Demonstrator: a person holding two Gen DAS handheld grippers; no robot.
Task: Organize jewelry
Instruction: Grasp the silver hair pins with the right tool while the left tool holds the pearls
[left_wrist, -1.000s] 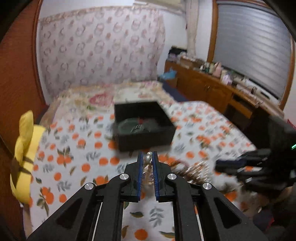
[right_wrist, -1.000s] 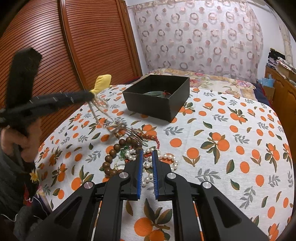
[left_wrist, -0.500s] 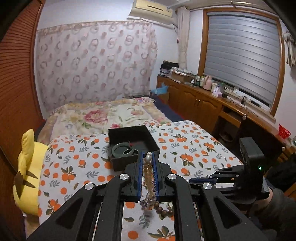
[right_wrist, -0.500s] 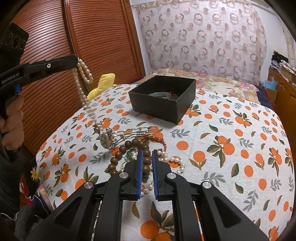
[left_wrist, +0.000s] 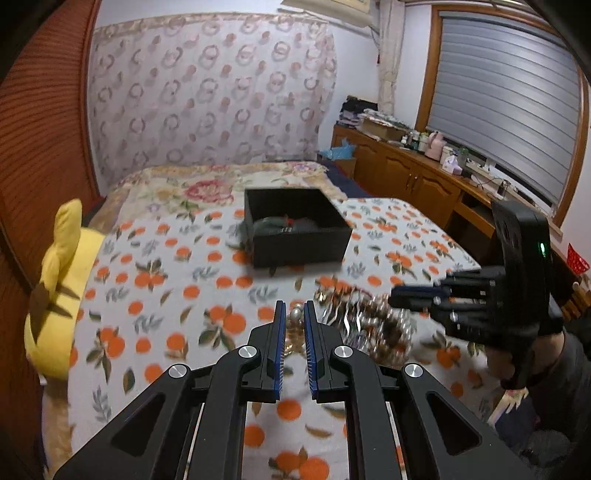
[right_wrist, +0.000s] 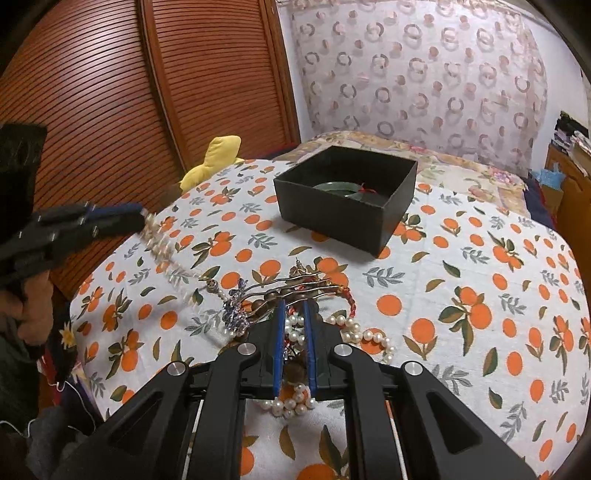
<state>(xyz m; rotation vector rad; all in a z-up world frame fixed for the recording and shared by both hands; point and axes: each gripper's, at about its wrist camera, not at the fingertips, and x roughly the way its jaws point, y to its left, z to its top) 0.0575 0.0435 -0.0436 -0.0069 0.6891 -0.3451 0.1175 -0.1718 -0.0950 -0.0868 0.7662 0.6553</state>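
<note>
Jewelry (right_wrist: 295, 295) lay heaped on the orange-print cloth (right_wrist: 461, 280), near you and well short of the black box (right_wrist: 347, 199) that stood at the far middle of the table. In the left wrist view your left gripper (left_wrist: 294, 314) had its blue-lined fingers pressed close on a pearl strand (left_wrist: 294, 316), one pale bead showing between the tips; in the right wrist view that strand (right_wrist: 162, 251) ran blurred from the left gripper (right_wrist: 142, 218) at the far left down toward the pile. Your right gripper (right_wrist: 293, 314) sat low over the heap with its fingers narrowly apart, pearls (right_wrist: 293, 332) and a brown wooden bead (right_wrist: 293, 369) lying in the gap; whether it actually pinched any of them I could not tell. Metal hairpins (right_wrist: 295, 286) and a red braided cord (right_wrist: 349, 299) lay just beyond its tips, and more pearls (right_wrist: 369, 336) curled to the right. Inside the box rested a dark green bangle (right_wrist: 340, 186) with a red thread. A yellow plush toy (left_wrist: 62, 280) lay at the left edge of the table.
</note>
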